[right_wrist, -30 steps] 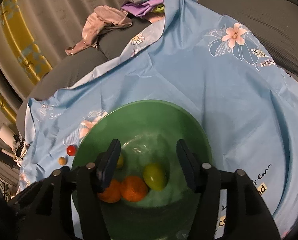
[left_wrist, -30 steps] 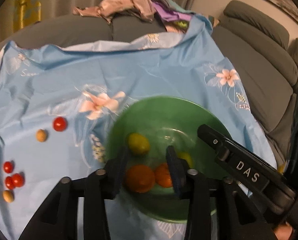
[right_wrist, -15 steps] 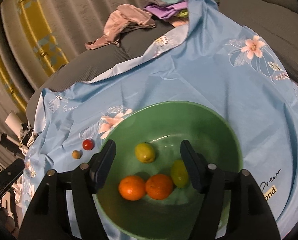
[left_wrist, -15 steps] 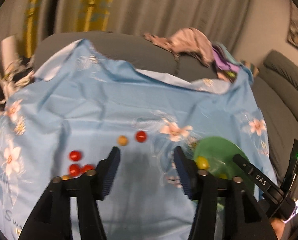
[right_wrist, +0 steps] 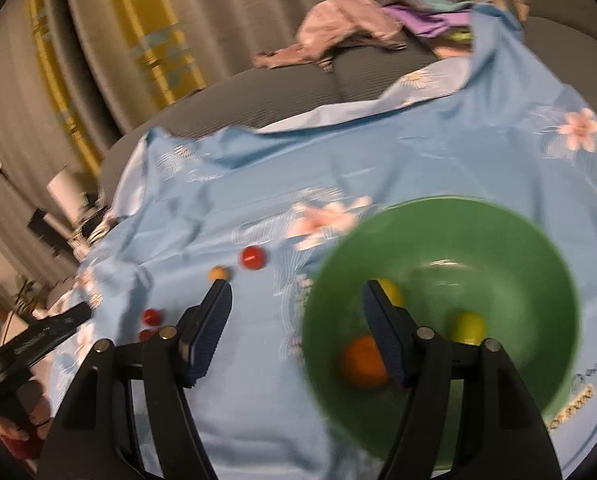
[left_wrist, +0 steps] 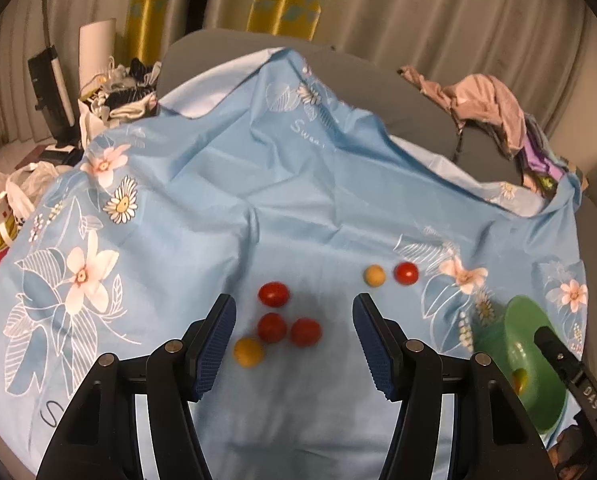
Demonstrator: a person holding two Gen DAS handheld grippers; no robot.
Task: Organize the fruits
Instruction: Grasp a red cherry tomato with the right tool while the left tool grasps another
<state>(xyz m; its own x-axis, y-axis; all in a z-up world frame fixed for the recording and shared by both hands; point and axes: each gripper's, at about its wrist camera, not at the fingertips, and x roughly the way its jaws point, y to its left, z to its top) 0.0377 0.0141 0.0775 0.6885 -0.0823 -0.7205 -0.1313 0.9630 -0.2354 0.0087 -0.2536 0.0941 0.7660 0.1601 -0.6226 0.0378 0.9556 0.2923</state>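
My left gripper (left_wrist: 294, 336) stands open above a cluster of small fruit on the blue floral cloth (left_wrist: 258, 184): three red tomatoes (left_wrist: 273, 294) and a yellow one (left_wrist: 248, 353), none touched. A further yellow fruit (left_wrist: 374, 275) and a red tomato (left_wrist: 406, 273) lie to the right. The green bowl (right_wrist: 498, 232) holds an orange (right_wrist: 362, 366) and yellow-green fruits (right_wrist: 466, 326). My right gripper (right_wrist: 296, 332) is open and empty over the bowl's left rim. The bowl (left_wrist: 538, 404) also shows at the left view's right edge.
The cloth covers a grey sofa (left_wrist: 378, 80). Crumpled clothes (left_wrist: 494, 104) lie on the sofa back. Bags and clutter (left_wrist: 2, 208) stand on the floor at the left, before curtains (left_wrist: 418, 4). The other gripper (right_wrist: 38, 340) and a hand show at the right view's left edge.
My left gripper swung left from the bowl to the tomato cluster and opened wide. My right gripper shifted left to the bowl's rim and opened a little.
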